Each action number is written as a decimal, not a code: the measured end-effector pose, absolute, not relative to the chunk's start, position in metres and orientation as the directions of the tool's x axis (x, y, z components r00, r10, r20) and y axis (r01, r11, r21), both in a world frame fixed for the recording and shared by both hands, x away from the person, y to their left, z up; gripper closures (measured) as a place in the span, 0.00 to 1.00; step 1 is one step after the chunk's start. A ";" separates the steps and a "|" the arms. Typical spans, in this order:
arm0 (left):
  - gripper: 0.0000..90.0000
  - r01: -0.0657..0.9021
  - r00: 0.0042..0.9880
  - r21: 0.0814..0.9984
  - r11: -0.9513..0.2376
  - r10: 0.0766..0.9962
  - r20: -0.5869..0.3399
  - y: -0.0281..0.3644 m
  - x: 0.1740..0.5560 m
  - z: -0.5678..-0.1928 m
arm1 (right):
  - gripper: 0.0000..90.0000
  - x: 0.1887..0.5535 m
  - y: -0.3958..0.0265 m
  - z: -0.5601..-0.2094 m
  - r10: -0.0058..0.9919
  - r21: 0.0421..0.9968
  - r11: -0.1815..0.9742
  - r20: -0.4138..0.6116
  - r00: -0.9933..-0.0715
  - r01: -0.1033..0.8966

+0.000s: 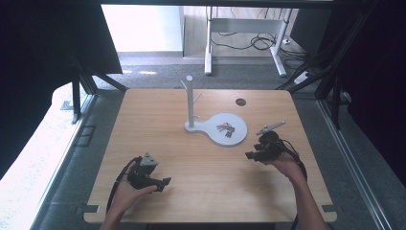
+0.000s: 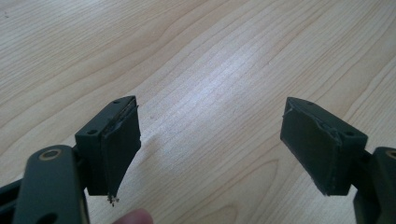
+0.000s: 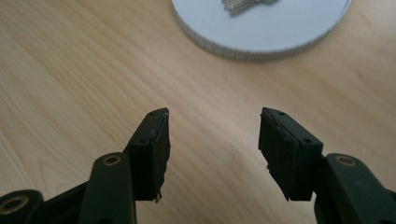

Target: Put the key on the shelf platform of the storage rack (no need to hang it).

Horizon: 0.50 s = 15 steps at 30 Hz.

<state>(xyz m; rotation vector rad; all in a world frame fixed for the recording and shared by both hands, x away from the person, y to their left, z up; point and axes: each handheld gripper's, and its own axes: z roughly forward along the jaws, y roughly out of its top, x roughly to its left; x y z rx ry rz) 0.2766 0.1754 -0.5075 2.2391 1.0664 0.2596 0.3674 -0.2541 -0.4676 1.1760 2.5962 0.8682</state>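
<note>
left hand [image 1: 125, 190] at the near left edge of the tabletop [image 1: 158, 120], palm cupping the left tongs [image 1: 165, 181], which lie low over bare wood and point toward the centre. in the left gripper view the jaws stand wide apart with nothing between them; a fingertip shows at the bottom edge.

centre: a white stand [image 1: 191, 103] with short pegs rises from a white round base [image 1: 239, 136]. a bunch of keys [image 1: 226, 129] lies flat on that base, apart from the post.

handling judgement: the keys look light, hard and slick metal, loose on their ring, so they will likely splay and swing when lifted. the ring or the bunched bows look the best hold; flat blades against a smooth base may slide away.

right: right tongs [image 1: 250, 155] rest just short of the base, aimed at it, jaws parted and empty, with the base rim [image 3: 243, 52] close ahead. right hand [image 1: 287, 165] grips from behind, forearm angled in from the near right.
</note>
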 end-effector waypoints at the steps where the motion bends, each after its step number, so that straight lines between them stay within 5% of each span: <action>1: 0.23 0.627 0.653 0.622 -0.470 0.753 -0.089 0.175 0.276 -0.508 | 0.49 0.362 -0.258 -0.472 0.735 0.572 0.517 0.085 -0.673 0.637; 15: 0.23 0.637 0.651 0.603 -0.480 0.754 -0.087 0.173 0.279 -0.513 | 0.48 0.331 -0.286 -0.511 0.760 0.568 0.500 0.074 -0.646 0.654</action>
